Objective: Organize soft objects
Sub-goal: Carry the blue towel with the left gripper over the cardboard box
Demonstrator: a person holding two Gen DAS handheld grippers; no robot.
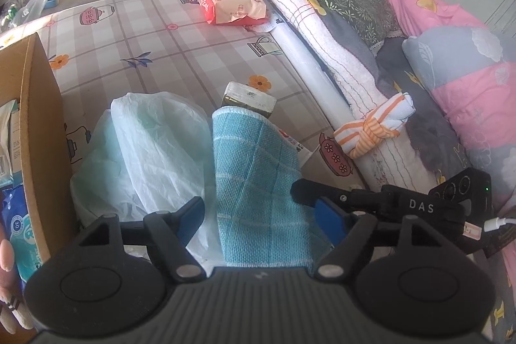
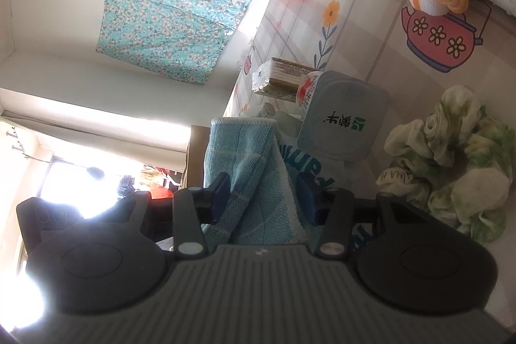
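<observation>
Cloth: the blue towel (image 1: 254, 176), woven with a pale grid, stands folded over the bed (image 1: 154, 31).
Left gripper (image 1: 264, 211): jaws wide apart, pads clear of the towel.
Right gripper (image 2: 264, 199): jaws narrowed around the fold, apparently pinching it; contact is partly hidden.
Risk: the limp weave could unfold or slip free, dropping beside the cardboard box (image 1: 38, 118).
Nearby: crinkly plastic bag (image 1: 148, 144).

Blue towel held upright between the right gripper's fingers

The blue towel (image 2: 245, 170) is clamped by the right gripper (image 2: 264, 199); a crumpled green-white cloth (image 2: 451, 163) is seen beside it.
</observation>
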